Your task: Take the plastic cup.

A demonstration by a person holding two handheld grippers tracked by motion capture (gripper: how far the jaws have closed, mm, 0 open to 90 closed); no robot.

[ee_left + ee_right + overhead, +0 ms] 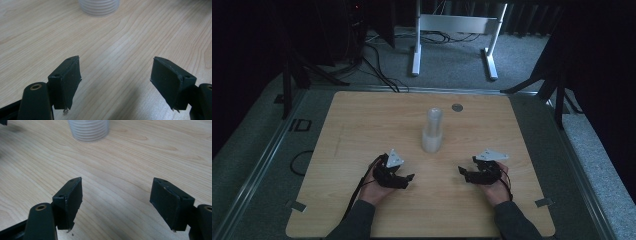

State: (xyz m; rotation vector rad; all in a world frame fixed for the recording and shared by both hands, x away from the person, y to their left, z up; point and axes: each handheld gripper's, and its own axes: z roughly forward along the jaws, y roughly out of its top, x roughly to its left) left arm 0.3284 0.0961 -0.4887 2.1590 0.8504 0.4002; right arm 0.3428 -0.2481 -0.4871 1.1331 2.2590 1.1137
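High view shows my wooden table (362,125) as the biggest thing, pale and grained. Near its middle stands a stack of clear plastic cups (432,131), upright; it looks like a narrower stack rising from a wider one, though the dim light leaves me unsure. My left gripper (406,179) sits at about seven o'clock from the cups, well apart from them, and my right gripper (464,172) at about five o'clock, also apart. Both point inward toward the cups. In the left gripper view my jaws stand wide apart over bare wood, with the ribbed cup base (98,7) at twelve o'clock. My right gripper's jaws gape the same way, holding nothing. A small grey disc (456,107) lies at one o'clock from the cups.
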